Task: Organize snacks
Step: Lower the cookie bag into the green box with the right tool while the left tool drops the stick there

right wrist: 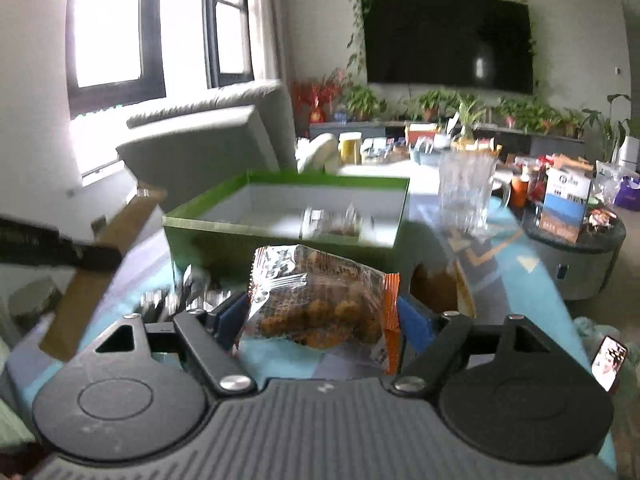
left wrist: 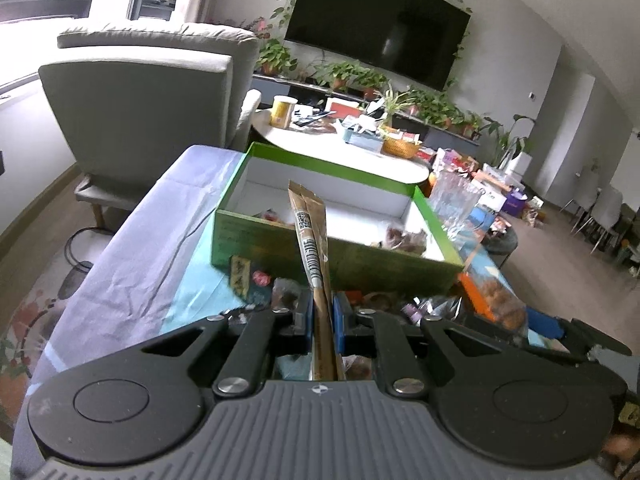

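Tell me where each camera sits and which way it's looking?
Left wrist: sits on the left claw, looking forward over the green box; its claw pinches a brown packet.
Right wrist: sits on the right claw, facing the same box; its claw grips an orange snack bag.
Both show the box, armchair and TV.

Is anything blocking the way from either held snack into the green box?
Nothing visible does. The box is open-topped just ahead; only its near wall must be cleared. The left hand-held gripper holds a brown packet, the right an orange-edged snack bag.
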Action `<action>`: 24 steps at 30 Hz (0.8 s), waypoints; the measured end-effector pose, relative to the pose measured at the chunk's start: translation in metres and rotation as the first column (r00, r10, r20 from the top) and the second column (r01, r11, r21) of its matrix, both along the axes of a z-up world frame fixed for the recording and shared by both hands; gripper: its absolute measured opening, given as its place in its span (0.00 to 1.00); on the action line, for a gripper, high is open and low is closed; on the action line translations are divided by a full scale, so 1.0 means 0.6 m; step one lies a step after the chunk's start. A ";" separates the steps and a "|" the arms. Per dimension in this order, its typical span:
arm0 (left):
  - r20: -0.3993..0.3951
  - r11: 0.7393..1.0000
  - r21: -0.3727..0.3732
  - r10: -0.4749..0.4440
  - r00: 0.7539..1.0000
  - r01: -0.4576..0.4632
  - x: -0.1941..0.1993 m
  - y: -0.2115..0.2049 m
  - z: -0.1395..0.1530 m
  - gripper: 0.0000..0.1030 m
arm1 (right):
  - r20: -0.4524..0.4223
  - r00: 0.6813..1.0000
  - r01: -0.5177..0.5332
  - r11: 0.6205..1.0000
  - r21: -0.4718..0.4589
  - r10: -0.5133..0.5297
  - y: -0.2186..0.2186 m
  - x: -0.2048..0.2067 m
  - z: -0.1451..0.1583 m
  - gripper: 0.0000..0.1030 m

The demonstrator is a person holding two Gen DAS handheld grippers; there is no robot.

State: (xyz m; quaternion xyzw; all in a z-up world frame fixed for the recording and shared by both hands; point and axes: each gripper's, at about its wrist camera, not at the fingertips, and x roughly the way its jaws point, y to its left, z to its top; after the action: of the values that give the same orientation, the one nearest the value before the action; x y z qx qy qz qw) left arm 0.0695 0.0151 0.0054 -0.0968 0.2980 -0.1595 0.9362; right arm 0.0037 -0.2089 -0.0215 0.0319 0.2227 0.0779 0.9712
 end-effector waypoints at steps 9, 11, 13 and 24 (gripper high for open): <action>0.027 1.000 0.009 -0.014 1.000 0.014 0.063 -0.026 0.030 0.09 | 0.014 1.000 0.014 1.000 0.013 -0.014 -0.004 0.078 0.015 0.65; 0.025 1.000 0.011 -0.018 1.000 0.017 0.080 -0.030 0.034 0.09 | 0.001 1.000 -0.002 1.000 0.009 0.002 0.000 0.094 0.012 0.65; 0.023 1.000 0.010 -0.018 1.000 0.018 0.098 -0.033 0.037 0.09 | -0.012 1.000 -0.013 1.000 0.000 0.013 0.006 0.112 0.008 0.65; 0.011 1.000 0.008 0.010 1.000 -0.010 0.198 -0.040 0.044 0.09 | -0.091 0.996 -0.013 1.000 -0.012 0.011 0.016 0.202 -0.006 0.65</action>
State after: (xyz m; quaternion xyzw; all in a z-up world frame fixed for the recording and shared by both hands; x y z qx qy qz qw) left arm 0.1886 -0.0089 0.0316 -0.0937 0.2929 -0.1542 0.9390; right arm 0.1248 -0.1991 -0.0251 0.0280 0.2672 0.0809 0.9598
